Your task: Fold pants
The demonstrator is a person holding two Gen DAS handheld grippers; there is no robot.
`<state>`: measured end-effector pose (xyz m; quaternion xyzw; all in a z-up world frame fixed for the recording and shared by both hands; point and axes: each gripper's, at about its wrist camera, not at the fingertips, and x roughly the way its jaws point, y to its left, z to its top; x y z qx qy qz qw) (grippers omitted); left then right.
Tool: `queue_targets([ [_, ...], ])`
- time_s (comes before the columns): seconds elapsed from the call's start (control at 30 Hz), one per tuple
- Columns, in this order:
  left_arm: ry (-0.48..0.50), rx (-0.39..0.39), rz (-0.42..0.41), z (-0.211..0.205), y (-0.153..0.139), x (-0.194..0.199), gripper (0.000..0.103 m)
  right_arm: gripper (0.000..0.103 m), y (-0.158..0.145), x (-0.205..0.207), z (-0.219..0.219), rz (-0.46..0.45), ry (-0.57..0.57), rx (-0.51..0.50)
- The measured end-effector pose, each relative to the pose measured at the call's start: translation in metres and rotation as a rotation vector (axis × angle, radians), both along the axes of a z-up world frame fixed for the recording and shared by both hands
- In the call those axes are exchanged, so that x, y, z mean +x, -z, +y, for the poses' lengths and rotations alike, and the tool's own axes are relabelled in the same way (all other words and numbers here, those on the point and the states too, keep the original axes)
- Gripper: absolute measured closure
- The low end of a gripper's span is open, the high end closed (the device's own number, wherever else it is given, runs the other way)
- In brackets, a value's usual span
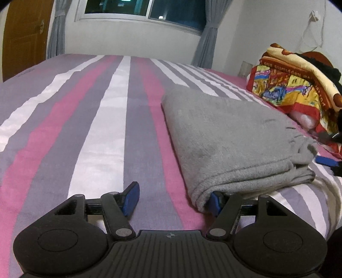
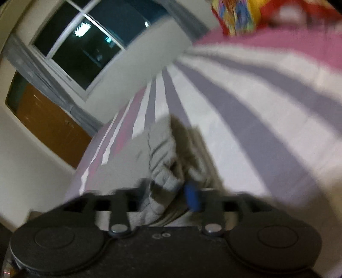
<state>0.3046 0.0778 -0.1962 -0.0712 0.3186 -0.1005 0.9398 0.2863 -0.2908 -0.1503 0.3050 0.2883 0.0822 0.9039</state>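
The grey pants (image 1: 233, 136) lie folded in a thick flat stack on the striped bed (image 1: 102, 119). My left gripper (image 1: 174, 200) is open at the stack's near left corner. Its right blue pad (image 1: 214, 202) is tucked under the fabric edge and its left pad (image 1: 131, 198) rests on the bare sheet. The right wrist view is blurred and tilted. There my right gripper (image 2: 171, 192) has bunched grey pants fabric (image 2: 164, 162) between its fingers, with one blue pad (image 2: 192, 196) showing beside the cloth. Whether it clamps the cloth is unclear.
A colourful printed blanket (image 1: 292, 85) is piled at the right of the bed, close behind the pants. A wall with a window (image 1: 145, 10) and curtains stands beyond the bed. A wooden door (image 1: 23, 34) is at the far left.
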Motion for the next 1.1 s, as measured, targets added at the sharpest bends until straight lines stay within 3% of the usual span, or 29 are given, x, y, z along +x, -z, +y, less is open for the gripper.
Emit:
queue_targets([
  [0.17,-0.006,-0.003,0.011,-0.001,0.001,0.003,0.037,0.04,0.022,0.018,-0.004,0.127,-0.033,0.09],
  [0.27,-0.008,-0.009,0.014,-0.001,0.001,0.004,0.036,0.052,0.028,0.032,0.001,0.143,-0.049,0.118],
  [0.3,-0.01,-0.009,0.012,-0.001,0.002,0.003,0.036,0.065,0.026,0.035,0.004,0.131,-0.051,0.114],
  [0.33,-0.014,-0.012,0.01,-0.001,0.001,0.003,0.036,0.068,0.02,0.032,0.005,0.103,-0.054,0.103],
  [0.4,-0.016,-0.02,0.01,0.001,0.002,0.002,0.036,0.07,0.0,0.018,0.008,0.01,-0.063,0.088],
  [0.47,-0.017,-0.026,0.013,0.003,0.003,0.003,0.036,0.07,-0.009,0.005,0.012,-0.017,-0.062,0.062],
  [0.57,-0.012,-0.009,0.02,0.001,0.004,0.005,0.036,0.064,0.022,0.018,0.012,0.146,-0.051,-0.003],
  [0.63,0.021,0.038,0.039,-0.003,-0.001,0.003,0.036,0.06,0.03,0.022,0.003,0.173,-0.075,0.07],
  [0.67,0.054,0.054,0.05,-0.003,-0.005,0.0,0.036,0.056,0.024,0.021,0.001,0.167,-0.08,0.06],
  [0.7,0.102,0.065,0.069,0.0,-0.009,-0.003,0.036,0.049,0.014,0.015,0.0,0.141,-0.076,0.019],
  [0.77,0.127,0.068,0.053,0.01,-0.022,-0.012,0.036,0.047,-0.009,-0.001,0.002,0.037,-0.063,-0.136],
  [0.8,0.122,0.041,0.025,0.017,-0.031,-0.013,0.036,0.055,-0.015,-0.005,0.001,0.001,-0.069,-0.179],
  [0.9,0.083,-0.052,-0.044,0.02,-0.051,0.003,0.037,0.101,-0.03,0.0,0.009,-0.084,-0.144,-0.282],
  [0.93,0.078,-0.095,-0.062,0.018,-0.054,0.012,0.04,0.102,-0.034,0.008,0.015,-0.104,-0.163,-0.323],
  [0.97,0.09,-0.152,-0.068,0.012,-0.056,0.023,0.055,0.102,-0.038,0.017,0.023,-0.121,-0.19,-0.364],
  [1.0,0.104,-0.193,-0.067,0.005,-0.057,0.035,0.06,0.102,-0.04,0.025,0.031,-0.133,-0.205,-0.393],
  [1.03,0.115,-0.201,-0.07,-0.004,-0.056,0.044,0.062,0.102,-0.04,0.034,0.039,-0.141,-0.221,-0.419],
  [1.1,0.125,-0.113,-0.043,-0.028,-0.049,0.065,0.062,0.099,-0.033,0.049,0.048,-0.105,-0.266,-0.465],
])
